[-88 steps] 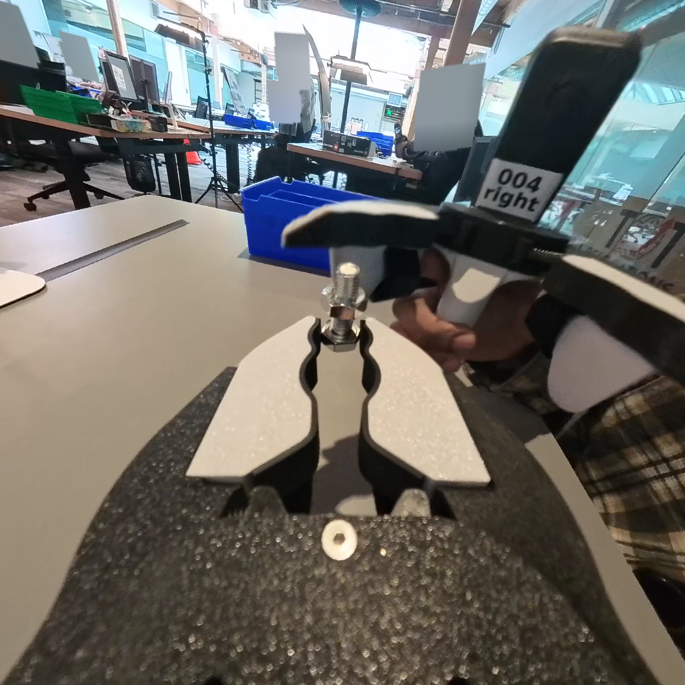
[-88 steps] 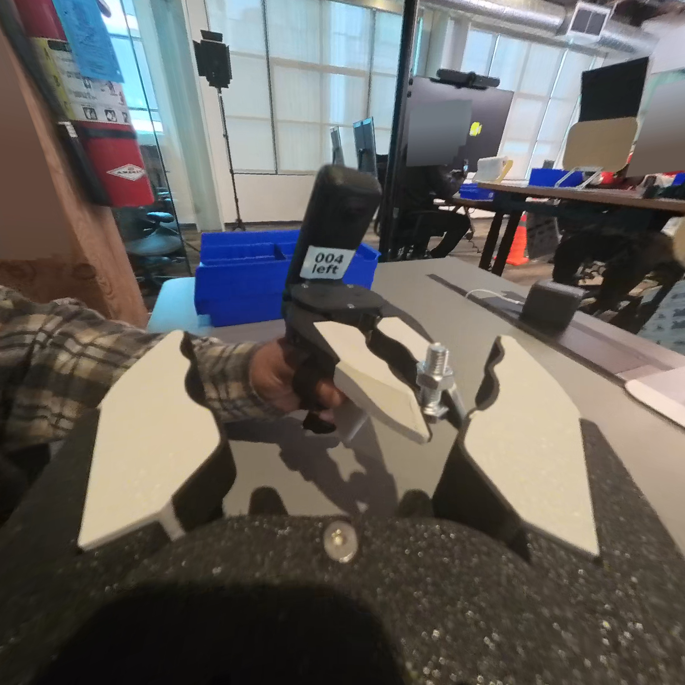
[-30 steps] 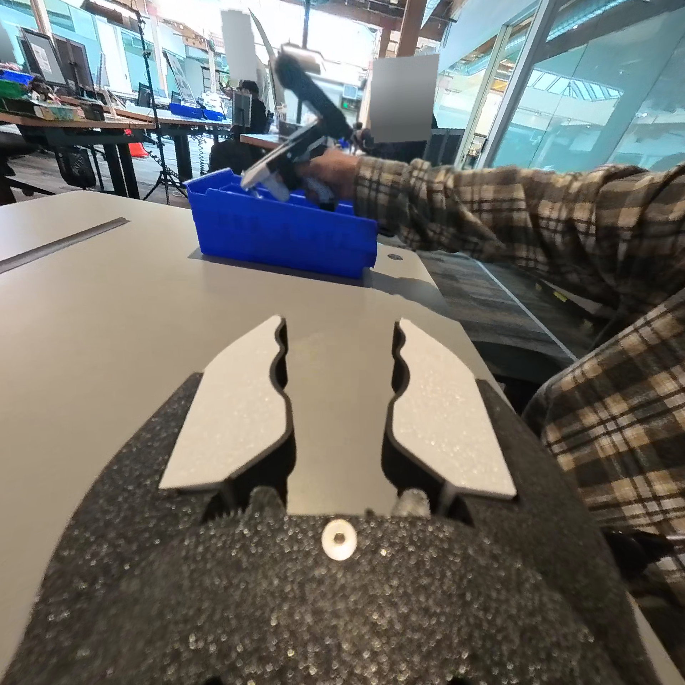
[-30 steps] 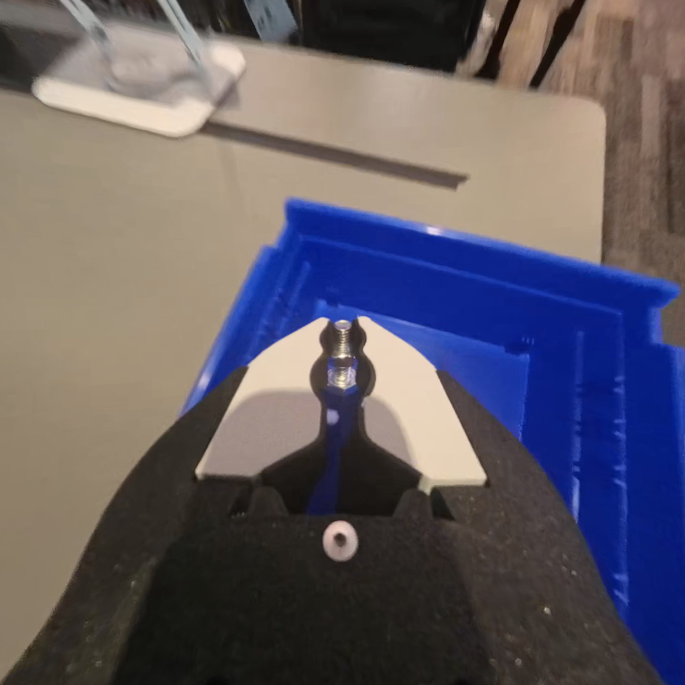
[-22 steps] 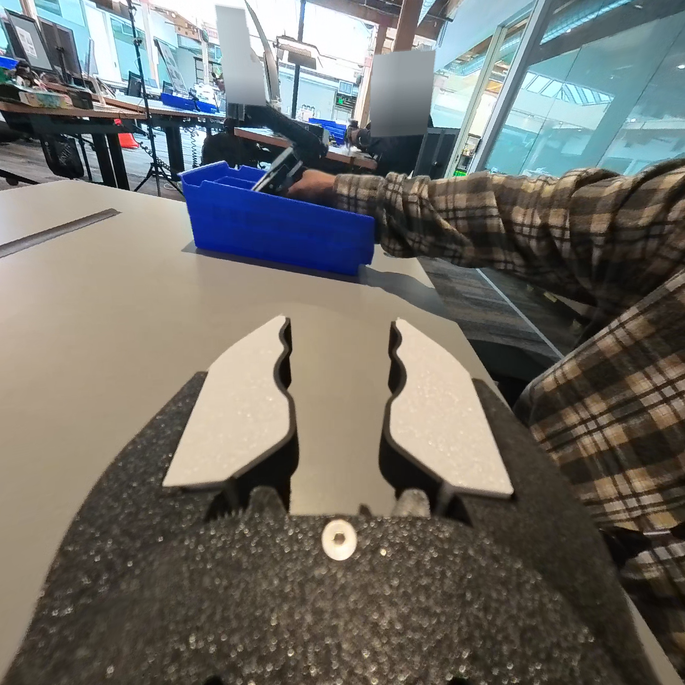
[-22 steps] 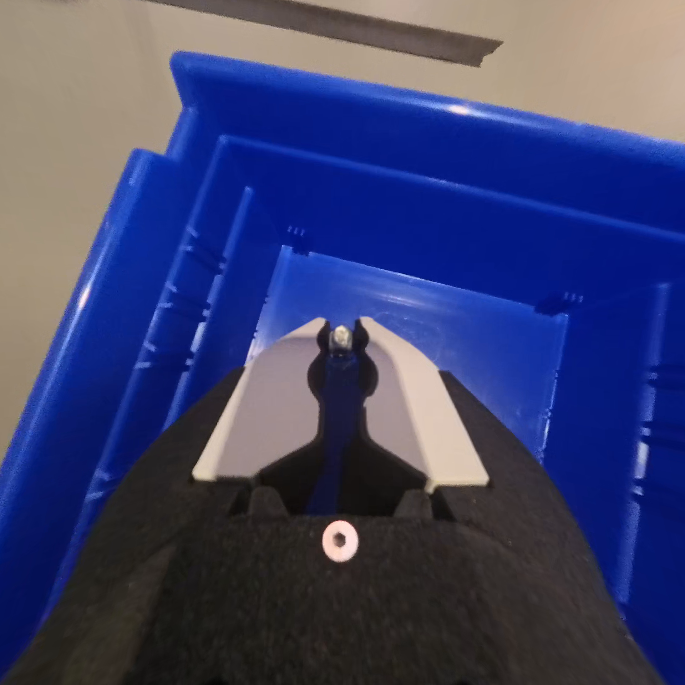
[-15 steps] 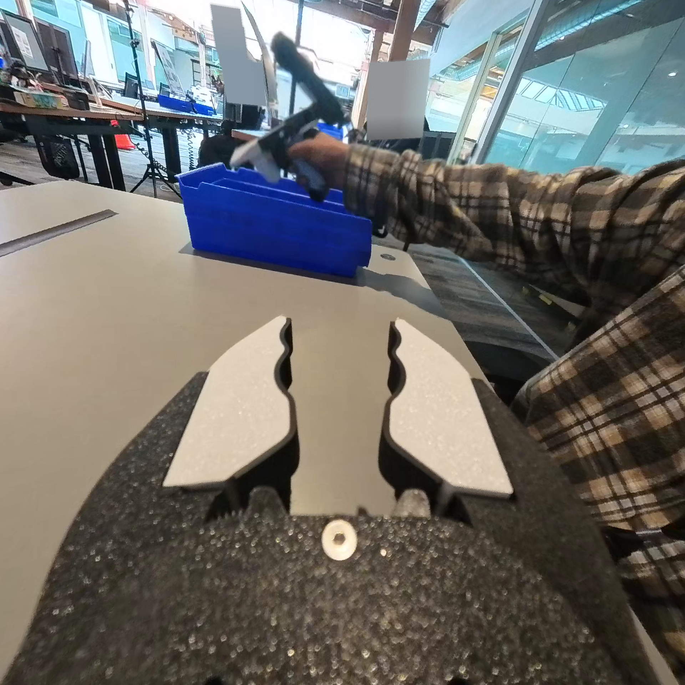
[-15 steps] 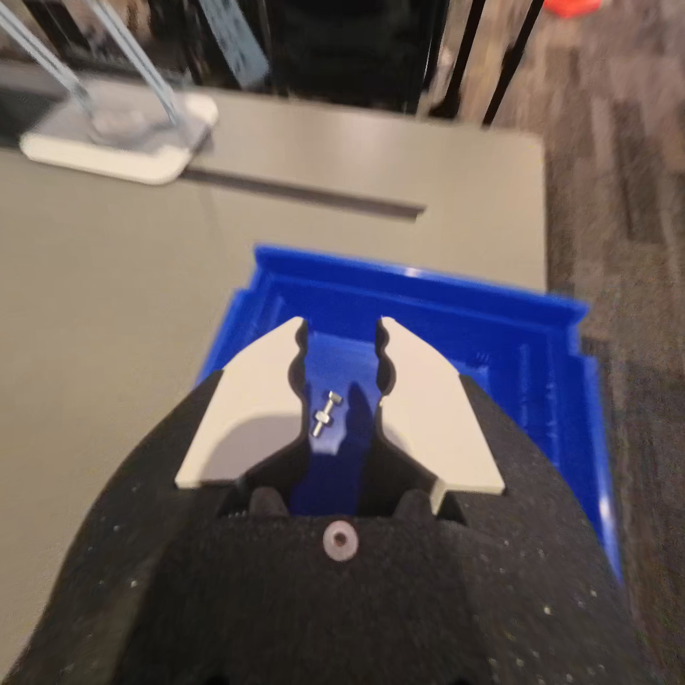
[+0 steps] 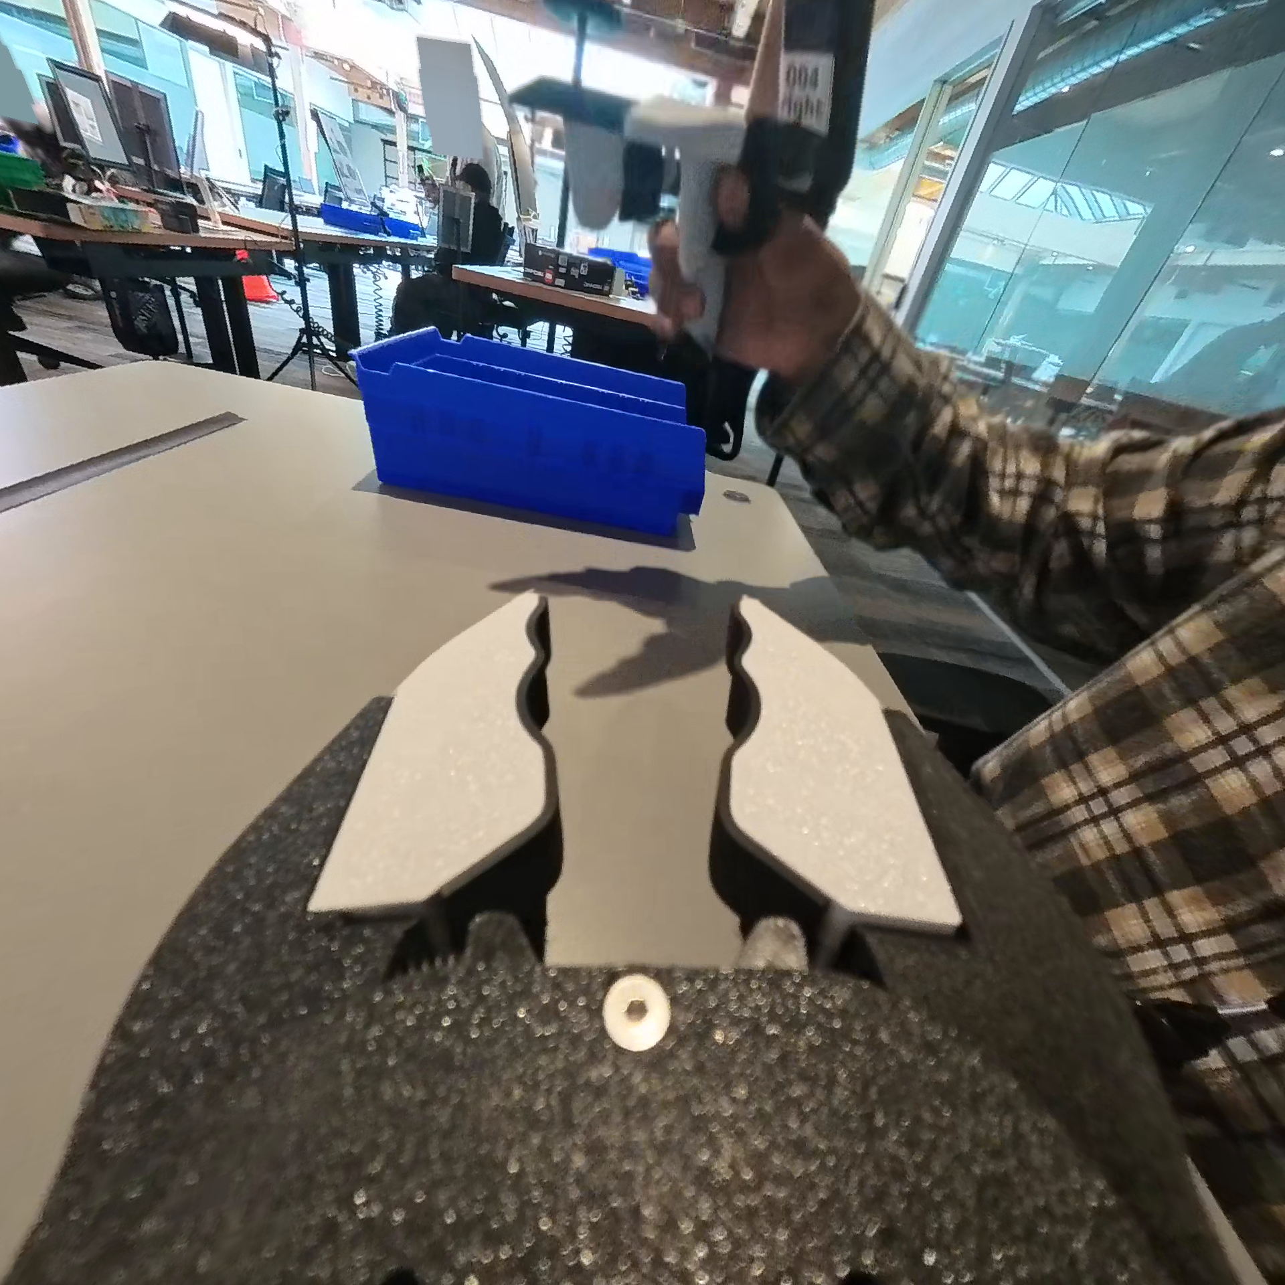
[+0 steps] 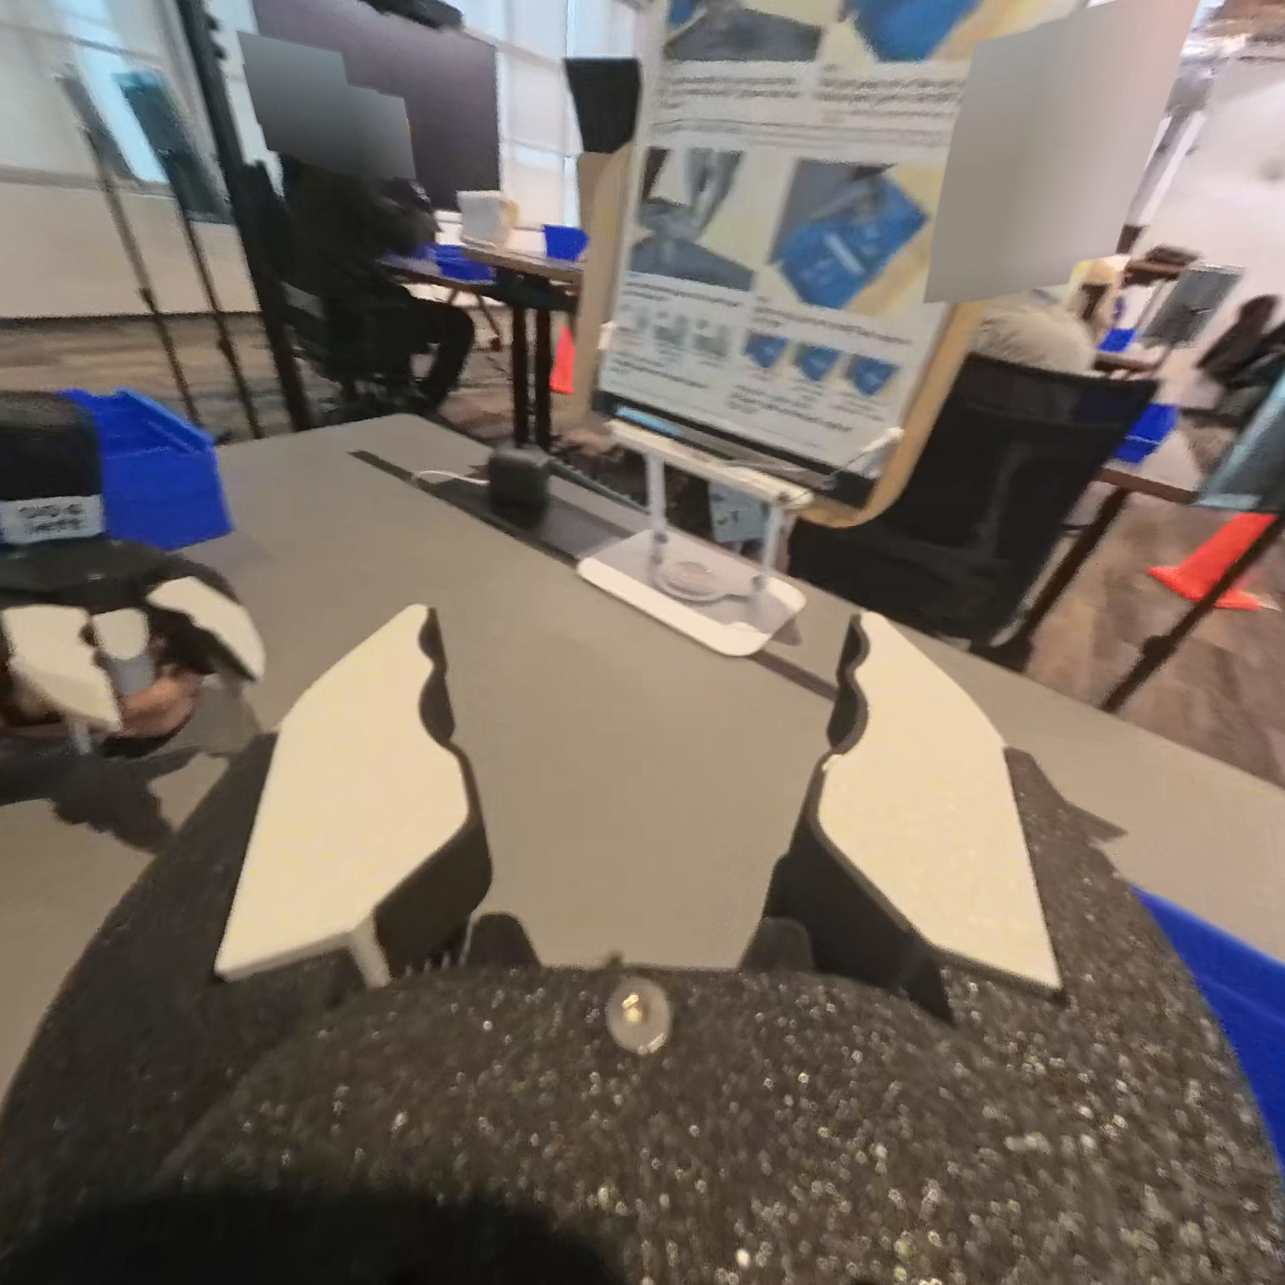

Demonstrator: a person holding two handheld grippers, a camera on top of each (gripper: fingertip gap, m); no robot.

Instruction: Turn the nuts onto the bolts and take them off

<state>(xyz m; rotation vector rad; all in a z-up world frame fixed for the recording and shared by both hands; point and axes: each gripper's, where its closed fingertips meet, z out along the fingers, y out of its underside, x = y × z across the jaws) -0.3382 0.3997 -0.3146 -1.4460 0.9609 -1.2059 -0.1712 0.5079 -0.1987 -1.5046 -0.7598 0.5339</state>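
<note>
No bolt or nut shows in either view. The blue bin (image 9: 535, 445) stands on the grey table (image 9: 208, 626) ahead of my left gripper (image 9: 636, 612); its inside is hidden from here. My left gripper is open and empty, low over the table. My right gripper (image 10: 643, 619) is wide open and empty above the table. In the left wrist view it (image 9: 626, 153) is held high in a hand, above and right of the bin. The left gripper (image 10: 125, 647) also shows at the left of the right wrist view, with the blue bin (image 10: 153, 473) behind it.
A white stand base (image 10: 688, 591) with a poster board stands at the table's far side, beside a small black box (image 10: 518, 480) on a dark strip. A plaid sleeve (image 9: 1043, 500) crosses the right. People sit at desks beyond. An orange cone (image 10: 1210, 563) stands on the floor.
My right gripper let go of the bolt with its nut inside the blue bin, rose away from it and opened wider. My left gripper stayed open over the table.
</note>
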